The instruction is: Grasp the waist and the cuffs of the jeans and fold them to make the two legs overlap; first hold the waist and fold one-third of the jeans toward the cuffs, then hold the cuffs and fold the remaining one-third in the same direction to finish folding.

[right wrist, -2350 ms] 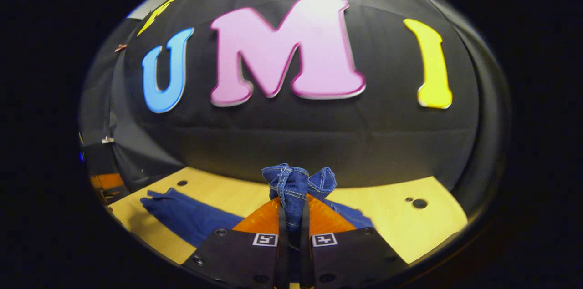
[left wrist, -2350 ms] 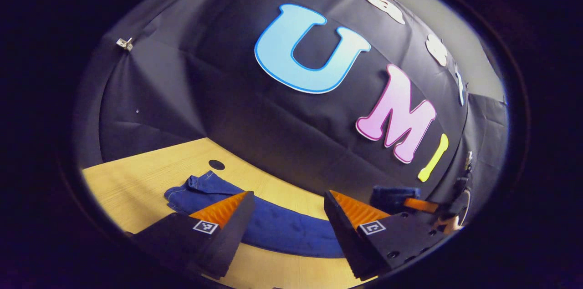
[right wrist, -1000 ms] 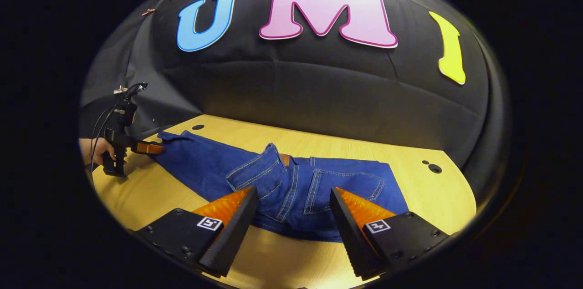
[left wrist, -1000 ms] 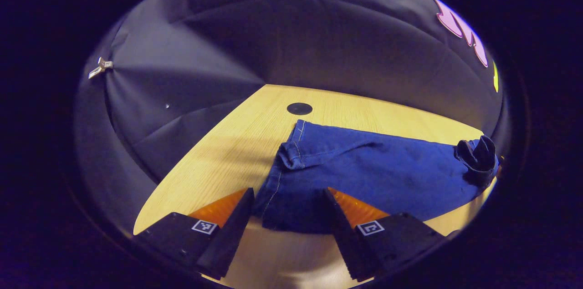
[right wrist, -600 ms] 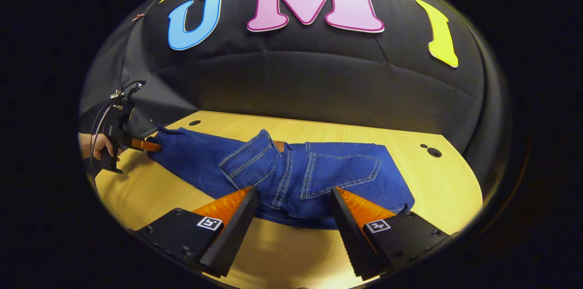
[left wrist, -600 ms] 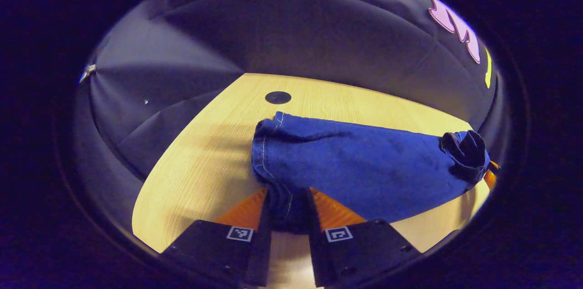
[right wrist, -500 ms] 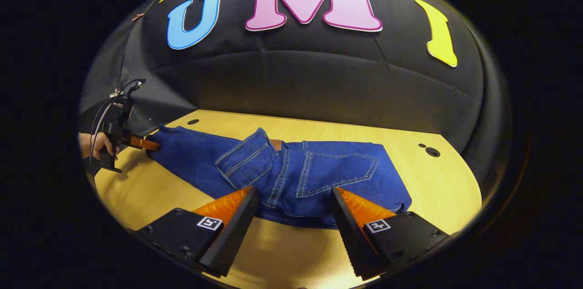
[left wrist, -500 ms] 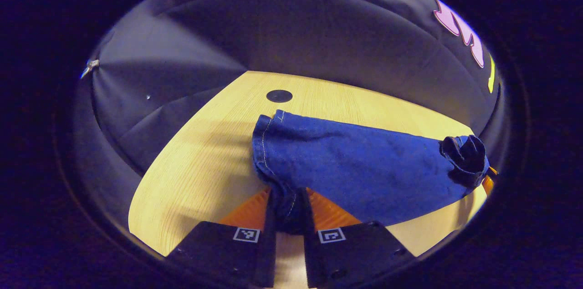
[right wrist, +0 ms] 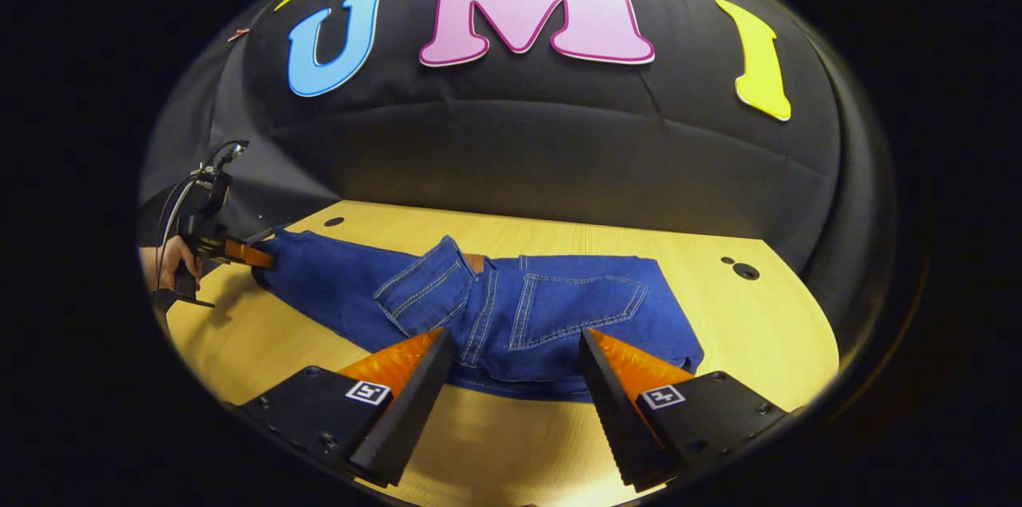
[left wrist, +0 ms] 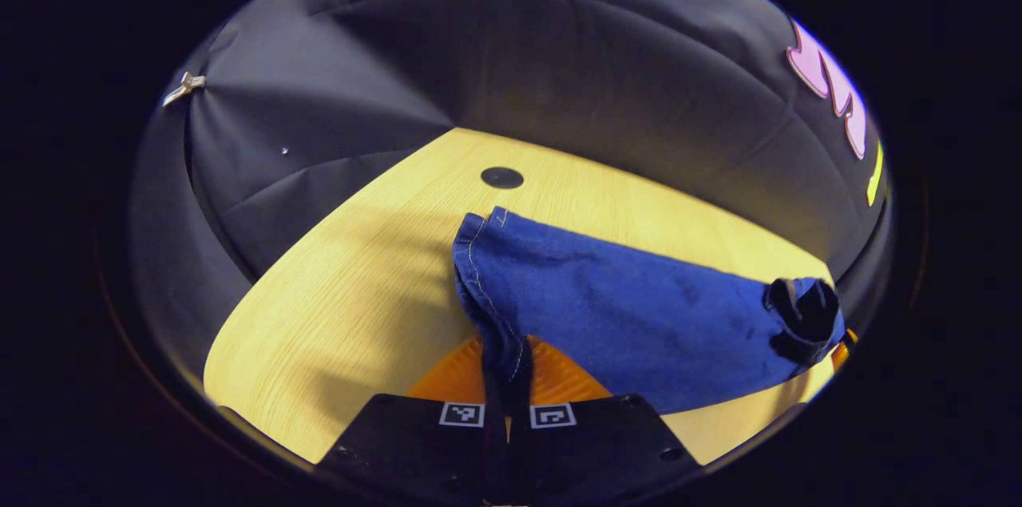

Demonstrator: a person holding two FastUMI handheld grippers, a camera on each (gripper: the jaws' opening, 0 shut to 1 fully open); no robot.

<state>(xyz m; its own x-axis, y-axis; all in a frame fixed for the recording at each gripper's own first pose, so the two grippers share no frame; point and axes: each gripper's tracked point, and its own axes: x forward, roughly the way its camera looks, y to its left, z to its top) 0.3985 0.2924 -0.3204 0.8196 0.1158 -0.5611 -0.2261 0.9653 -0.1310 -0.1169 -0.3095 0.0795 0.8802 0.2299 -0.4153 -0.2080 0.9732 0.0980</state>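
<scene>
Blue jeans [right wrist: 511,307] lie along the wooden table, waist part folded over toward the legs, back pockets up. In the right gripper view my right gripper [right wrist: 511,347] stands open just in front of the folded waist end, nothing between its fingers. At the far left of that view a hand holds my left gripper [right wrist: 255,255], closed on the cuff end. In the left gripper view my left gripper [left wrist: 505,367] is shut on the jeans' cuffs [left wrist: 489,291], lifting that edge a little; the leg [left wrist: 639,315] runs away to the right, ending in a bunched fold [left wrist: 802,315].
The light wooden table [right wrist: 758,331] has round dark holes near its back edge [left wrist: 501,177] [right wrist: 746,271]. Black cloth walls close in behind and to the sides. Bare tabletop lies left of the cuffs [left wrist: 343,307] and right of the waist.
My right gripper let go of the waist, now lying folded over, and stands open. My left gripper came down onto the cuffs, closed on them and has lifted the edge slightly.
</scene>
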